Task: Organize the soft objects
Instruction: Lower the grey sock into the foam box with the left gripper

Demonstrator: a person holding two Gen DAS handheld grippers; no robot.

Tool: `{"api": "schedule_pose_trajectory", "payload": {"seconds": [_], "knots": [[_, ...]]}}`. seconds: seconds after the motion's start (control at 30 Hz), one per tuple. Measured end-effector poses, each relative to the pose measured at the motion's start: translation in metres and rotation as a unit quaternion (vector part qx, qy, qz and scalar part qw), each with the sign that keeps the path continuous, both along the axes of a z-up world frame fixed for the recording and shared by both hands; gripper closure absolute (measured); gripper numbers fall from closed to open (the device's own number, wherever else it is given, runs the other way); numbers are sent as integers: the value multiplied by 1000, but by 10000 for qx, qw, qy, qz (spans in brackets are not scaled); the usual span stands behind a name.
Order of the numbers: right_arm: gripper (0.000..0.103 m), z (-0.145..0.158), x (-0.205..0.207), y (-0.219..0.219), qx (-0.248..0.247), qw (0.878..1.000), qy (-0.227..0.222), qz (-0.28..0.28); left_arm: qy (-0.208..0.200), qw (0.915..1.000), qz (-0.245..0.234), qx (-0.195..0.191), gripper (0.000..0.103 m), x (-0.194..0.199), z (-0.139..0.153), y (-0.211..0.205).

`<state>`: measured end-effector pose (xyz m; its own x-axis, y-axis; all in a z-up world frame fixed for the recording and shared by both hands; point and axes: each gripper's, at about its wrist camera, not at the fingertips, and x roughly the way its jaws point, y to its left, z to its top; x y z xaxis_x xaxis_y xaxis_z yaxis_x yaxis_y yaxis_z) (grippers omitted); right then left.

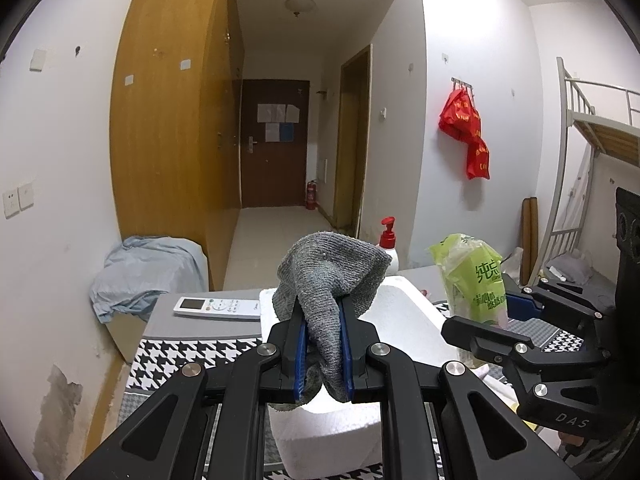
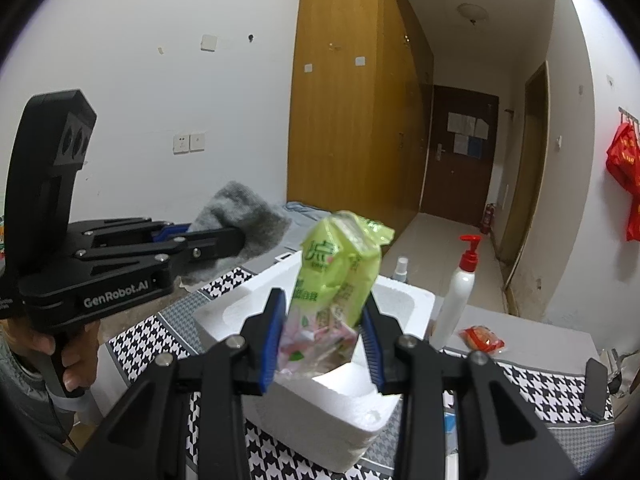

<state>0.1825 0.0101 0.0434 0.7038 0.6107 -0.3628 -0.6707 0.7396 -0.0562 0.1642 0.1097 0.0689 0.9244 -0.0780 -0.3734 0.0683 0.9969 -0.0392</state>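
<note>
My left gripper (image 1: 323, 344) is shut on a grey knitted cloth (image 1: 332, 276), which bunches up above the blue pads and hangs over the white foam box (image 1: 404, 320). In the right wrist view the same left gripper (image 2: 236, 240) holds the grey cloth (image 2: 244, 220) to the left of the foam box (image 2: 320, 400). My right gripper (image 2: 324, 340) is shut on a green tissue pack (image 2: 340, 268), held upright above the box's hollow. From the left wrist view that right gripper (image 1: 492, 312) grips the green pack (image 1: 472, 280) at the right.
A white remote (image 1: 218, 307) lies on the houndstooth cloth (image 1: 192, 356) behind the box. A white pump bottle (image 2: 460, 292) with red top, a small spray bottle (image 2: 400, 269) and a red snack packet (image 2: 482, 338) stand right of the box. A black phone (image 2: 596, 388) lies far right.
</note>
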Motion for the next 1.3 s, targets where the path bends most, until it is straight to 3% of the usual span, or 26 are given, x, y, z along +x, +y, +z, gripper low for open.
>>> {"api": "schedule_pose_trajectory", "payload": {"seconds": [0.53, 1.07, 1.17, 1.23, 1.3], "knots": [[62, 0, 4, -23, 35, 9993, 16, -377, 179, 9994, -304, -12, 88, 28, -4, -13], [62, -2, 9, -34, 67, 9980, 78, -627, 455, 9986, -243, 103, 86, 57, -14, -25], [62, -1, 9, -34, 91, 9978, 69, -657, 490, 9985, -197, 114, 77, 59, -15, -26], [62, 0, 8, -32, 93, 9977, 74, -675, 435, 9988, -142, 146, 59, 58, -14, -26], [62, -1, 8, -32, 89, 9976, 79, -687, 313, 9993, -65, 208, 34, 55, -12, -29]]}}
